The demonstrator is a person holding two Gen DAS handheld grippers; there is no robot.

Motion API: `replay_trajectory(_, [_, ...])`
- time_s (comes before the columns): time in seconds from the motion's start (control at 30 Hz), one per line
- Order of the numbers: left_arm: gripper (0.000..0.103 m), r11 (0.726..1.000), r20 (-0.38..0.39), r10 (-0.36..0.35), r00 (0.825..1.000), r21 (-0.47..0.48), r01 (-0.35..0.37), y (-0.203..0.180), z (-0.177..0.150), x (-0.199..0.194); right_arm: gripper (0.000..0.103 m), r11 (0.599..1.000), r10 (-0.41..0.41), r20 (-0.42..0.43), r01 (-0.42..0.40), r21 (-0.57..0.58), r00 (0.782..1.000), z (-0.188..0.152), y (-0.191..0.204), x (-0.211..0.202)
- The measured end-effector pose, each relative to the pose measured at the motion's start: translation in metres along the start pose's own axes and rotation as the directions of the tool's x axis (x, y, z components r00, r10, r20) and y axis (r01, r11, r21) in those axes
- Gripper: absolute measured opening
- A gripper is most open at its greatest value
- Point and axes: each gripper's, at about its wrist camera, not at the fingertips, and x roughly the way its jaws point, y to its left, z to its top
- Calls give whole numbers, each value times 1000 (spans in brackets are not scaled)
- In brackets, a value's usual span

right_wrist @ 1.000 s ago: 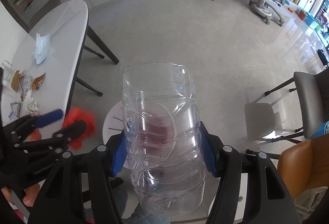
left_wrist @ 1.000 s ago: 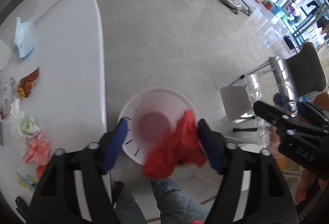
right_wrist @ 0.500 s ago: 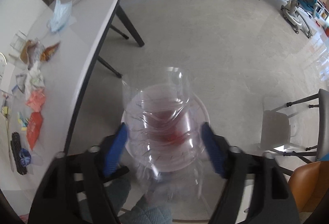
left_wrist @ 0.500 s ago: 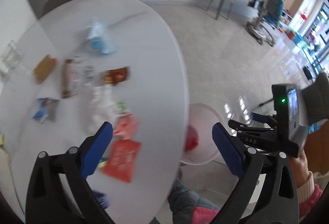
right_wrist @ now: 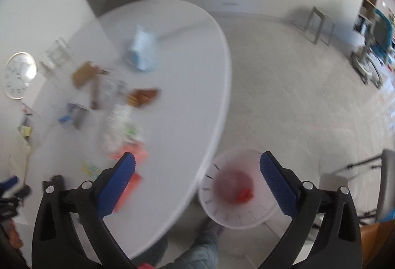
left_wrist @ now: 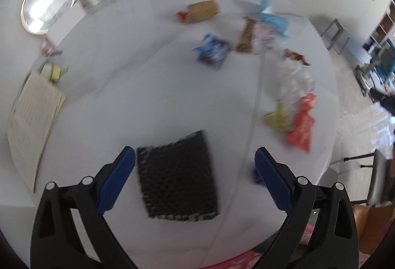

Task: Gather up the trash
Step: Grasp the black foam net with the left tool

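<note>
My left gripper [left_wrist: 195,161] is open and empty above the white table [left_wrist: 123,86], over a black mesh pad [left_wrist: 176,176]. Trash lies on the table: a red wrapper [left_wrist: 300,129], a blue wrapper [left_wrist: 211,51], a brown bag [left_wrist: 202,11], crumpled white plastic [left_wrist: 295,76] and a blue mask [left_wrist: 272,19]. My right gripper [right_wrist: 197,166] is open and empty, above the table edge [right_wrist: 217,125] and the white bin [right_wrist: 238,188] on the floor. The bin holds red trash [right_wrist: 244,195]. The views are blurred.
A clock [left_wrist: 48,3] leans at the table's far left, papers [left_wrist: 29,116] lie at the left edge. A stool [right_wrist: 318,22] and a wheeled stand [right_wrist: 370,51] are on the floor to the right. A chair [right_wrist: 385,182] stands right of the bin.
The left gripper let the red trash fall into the bin and swung over the table. The right gripper let go of the clear bottle and is now open and tilted up.
</note>
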Motion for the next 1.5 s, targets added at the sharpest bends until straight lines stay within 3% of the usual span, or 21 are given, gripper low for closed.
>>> replay_trajectory(0.23, [93,984,-40,-118,992,-142,111,66,-27,32,100,981,68,7,-65,-183,998,22,97,-4])
replay_trajectory(0.43, [93,973,-69,-184,981,-157,171,80,-34,62,100,941,77,-35,-85,-327,996,16,166,7])
replay_trajectory(0.6, [93,956,-88,-245,965,-185,226,91,-38,78,100,920,71,-70,-92,-380,995,9,197,21])
replay_trajectory(0.67, [79,948,-106,-269,957,-203,244,95,-40,85,100,919,71,-81,-97,-382,994,6,202,25])
replay_trajectory(0.73, [74,936,-136,-304,943,-228,268,97,-42,92,100,918,66,-88,-95,-386,994,6,208,28])
replay_trajectory(0.9, [71,928,-134,-327,936,-233,291,92,-42,90,100,917,62,-99,-95,-387,993,7,213,34])
replay_trajectory(1.0, [64,926,-138,-338,931,-226,302,84,-41,88,100,919,60,-104,-96,-383,993,9,213,37])
replay_trajectory(1.27, [16,941,-121,-299,946,-201,272,73,-32,78,100,897,61,-105,-101,-430,993,19,221,54])
replay_trajectory(1.4, [13,951,-80,-267,960,-181,249,72,-20,64,100,886,75,-152,-136,-444,986,29,237,81])
replay_trajectory(1.5, [13,952,-28,-251,967,-187,242,76,-6,49,100,920,75,-201,-146,-364,977,39,251,106])
